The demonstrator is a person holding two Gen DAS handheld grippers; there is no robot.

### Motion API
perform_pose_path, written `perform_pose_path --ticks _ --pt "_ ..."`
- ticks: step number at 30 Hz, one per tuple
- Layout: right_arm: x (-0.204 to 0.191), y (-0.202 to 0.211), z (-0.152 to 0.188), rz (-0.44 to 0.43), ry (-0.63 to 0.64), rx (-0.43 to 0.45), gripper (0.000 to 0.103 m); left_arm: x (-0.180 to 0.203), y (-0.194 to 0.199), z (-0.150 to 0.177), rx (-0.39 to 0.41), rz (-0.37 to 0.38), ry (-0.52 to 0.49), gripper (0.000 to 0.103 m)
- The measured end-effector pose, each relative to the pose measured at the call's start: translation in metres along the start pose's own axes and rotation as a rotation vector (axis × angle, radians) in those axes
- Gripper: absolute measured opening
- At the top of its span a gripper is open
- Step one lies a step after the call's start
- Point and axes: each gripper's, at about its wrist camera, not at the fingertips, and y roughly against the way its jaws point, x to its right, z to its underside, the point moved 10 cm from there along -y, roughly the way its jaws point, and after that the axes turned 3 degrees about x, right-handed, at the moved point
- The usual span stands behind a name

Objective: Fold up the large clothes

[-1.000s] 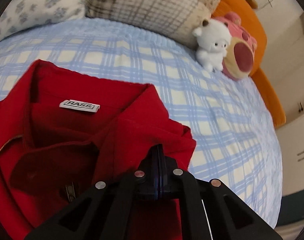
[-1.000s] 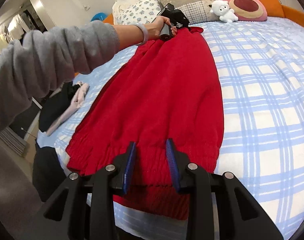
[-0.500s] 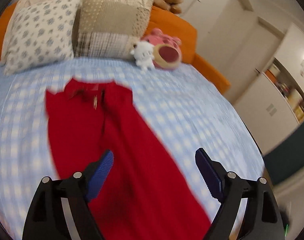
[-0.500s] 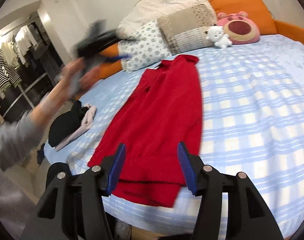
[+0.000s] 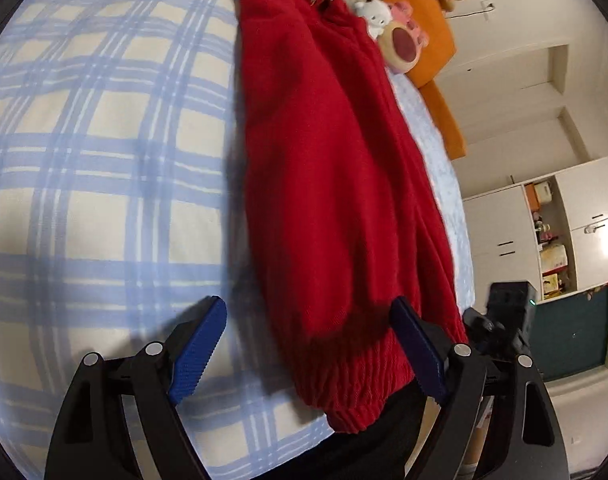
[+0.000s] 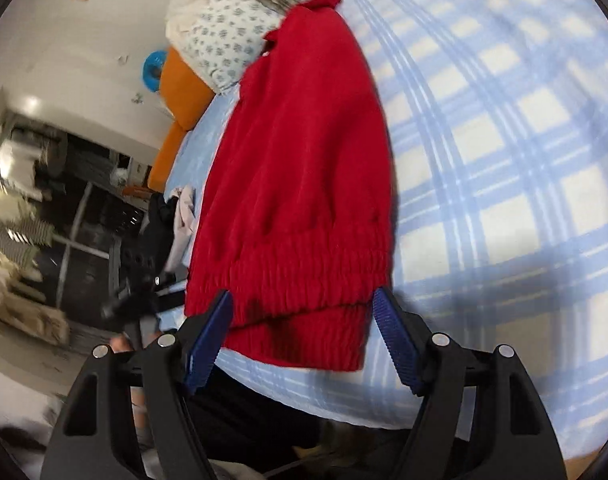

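A red knit garment [image 5: 332, 168] lies folded into a long strip on the blue plaid bed [image 5: 104, 140], collar toward the pillows and ribbed hem [image 5: 356, 392] at the near edge. My left gripper [image 5: 308, 348] is open and empty just above the hem's left corner. My right gripper [image 6: 304, 336] is open and empty, its jaws on either side of the ribbed hem [image 6: 300, 288] of the garment [image 6: 304, 140]. The right gripper also shows in the left wrist view [image 5: 500, 328], the left one in the right wrist view [image 6: 140, 288].
Pillows [image 6: 228, 40], a white plush [image 5: 372, 14] and a pink plush [image 5: 404, 46] sit at the head of the bed by an orange headboard [image 5: 436, 60]. Dark and pale clothes [image 6: 176, 216] lie off the bed's left side. White cupboards [image 5: 544, 232] stand to the right.
My left gripper let go of the collar, opened and swung back to the hem end. My right gripper opened wider and came down close over the hem.
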Motion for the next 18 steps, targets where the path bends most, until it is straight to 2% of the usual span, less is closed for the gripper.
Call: perform_pose_path --ticks 2,3,7,10,12,14,15,17,18 --pt "0.001 -0.002 -0.001 -0.061 -0.066 -0.011 0.074 0.009 0.000 0.006 -0.016 0.107 0.056 0.085" --pt "0.001 -0.002 -0.002 -0.098 -0.103 -0.015 0.076 0.012 -0.001 0.010 -0.024 0.123 0.061 0.085" --pt "0.006 -0.006 -0.004 -0.116 -0.162 -0.040 0.076 0.013 -0.014 0.030 -0.064 0.100 0.053 0.085" --pt "0.007 -0.008 -0.004 -0.044 -0.140 -0.062 0.074 0.018 -0.014 0.032 -0.078 0.074 0.045 0.084" --pt "0.002 -0.008 -0.002 0.015 -0.094 -0.091 0.074 0.022 -0.017 0.038 -0.124 0.089 0.061 0.069" --pt "-0.002 -0.013 -0.002 0.034 -0.079 -0.109 0.073 0.014 -0.028 0.038 -0.146 0.069 0.070 0.060" --pt "-0.002 -0.016 -0.002 0.051 -0.072 -0.116 0.070 0.012 -0.033 0.039 -0.156 0.075 0.080 0.057" --pt "-0.001 -0.017 -0.002 0.075 -0.055 -0.128 0.053 0.010 -0.035 0.039 -0.179 0.105 0.118 0.051" --pt "0.000 -0.015 -0.001 0.076 -0.056 -0.129 0.050 0.010 -0.033 0.039 -0.186 0.113 0.127 0.047"
